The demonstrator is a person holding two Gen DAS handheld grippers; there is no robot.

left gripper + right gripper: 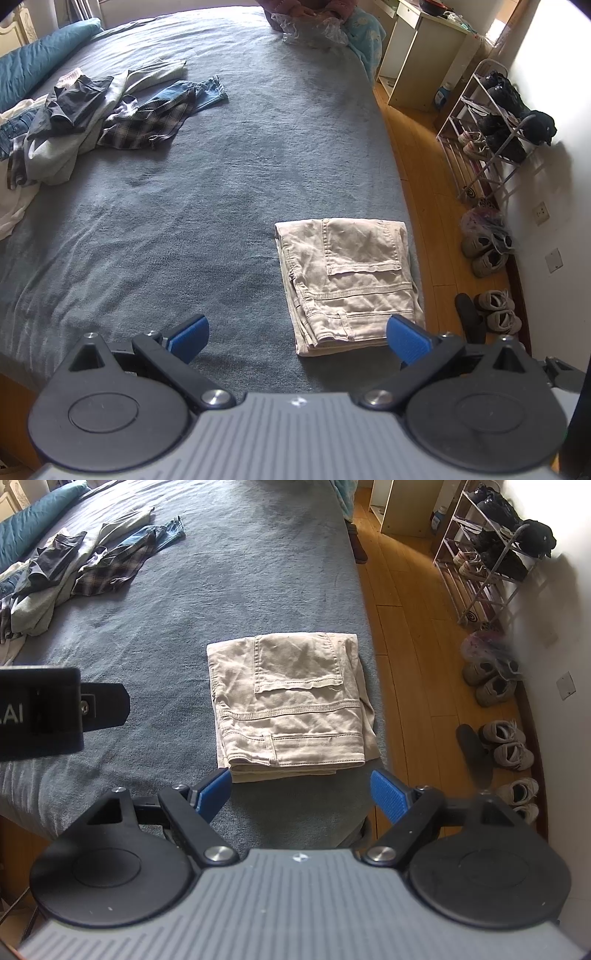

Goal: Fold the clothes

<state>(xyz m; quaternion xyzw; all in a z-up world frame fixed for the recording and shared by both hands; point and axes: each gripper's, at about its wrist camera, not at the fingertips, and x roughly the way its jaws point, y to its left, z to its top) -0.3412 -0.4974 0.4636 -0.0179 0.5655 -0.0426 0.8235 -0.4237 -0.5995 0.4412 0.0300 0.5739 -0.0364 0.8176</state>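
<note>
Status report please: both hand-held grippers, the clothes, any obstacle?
Left hand-held gripper open, right hand-held gripper open, both empty. Beige trousers folded. Unfolded clothes pile waiting. Nothing in the way.

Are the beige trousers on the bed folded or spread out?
Folded. The beige trousers lie as a compact rectangle on the bed, with stacked layers visible at the near edge.

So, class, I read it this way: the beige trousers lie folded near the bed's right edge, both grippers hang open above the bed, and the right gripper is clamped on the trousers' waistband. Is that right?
One detail is wrong. The right gripper is not clamped on the beige trousers; the right wrist view shows its blue fingers spread wide, short of the waistband, gripping nothing. The rest holds: the trousers lie folded near the bed's right edge, and the left gripper is open too.
</note>
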